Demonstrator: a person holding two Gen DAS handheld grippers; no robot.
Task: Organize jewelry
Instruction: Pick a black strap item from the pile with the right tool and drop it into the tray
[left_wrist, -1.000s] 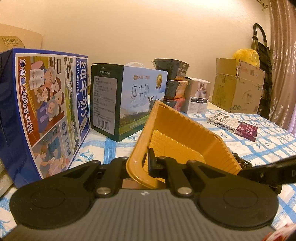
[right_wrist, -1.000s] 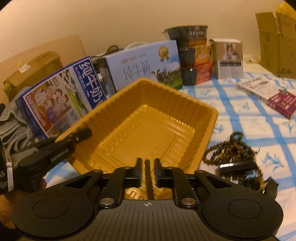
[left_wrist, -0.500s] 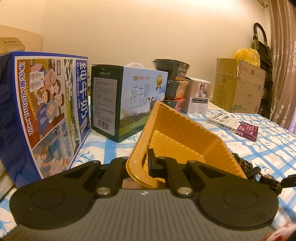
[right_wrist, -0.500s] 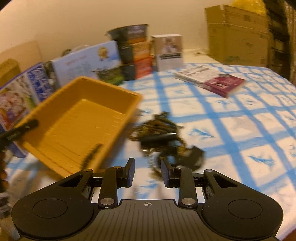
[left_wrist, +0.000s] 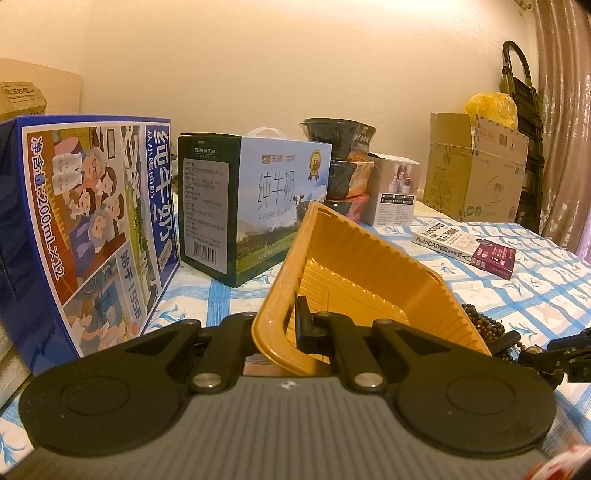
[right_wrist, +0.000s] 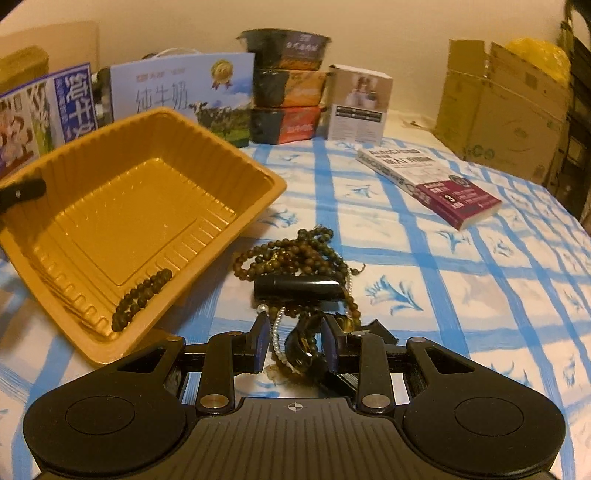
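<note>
Left wrist view: left gripper (left_wrist: 282, 325) clamped shut on the near rim of the yellow tray (left_wrist: 369, 280), tray tipped up toward the camera on the blue-checked cloth (left_wrist: 535, 288). Blue milk carton (left_wrist: 85, 221) at left, green-sided milk box (left_wrist: 251, 206) behind the tray, stacked noodle bowls (left_wrist: 345, 162) and a book (left_wrist: 469, 247) further back. Heap of dark beads (left_wrist: 480, 321) just beside the tray's right wall; tip of the right gripper (left_wrist: 554, 354) at that heap. Right wrist view: right gripper (right_wrist: 295, 343) lowered over the jewelry heap (right_wrist: 295, 258), jaws partly apart and just been opening — pearl strand (right_wrist: 277, 332) and dark beads between them, pads not seen pressing. Black tube (right_wrist: 299, 288) lying across the heap. One bead bracelet (right_wrist: 142, 299) inside the tray, along its low near wall.
</note>
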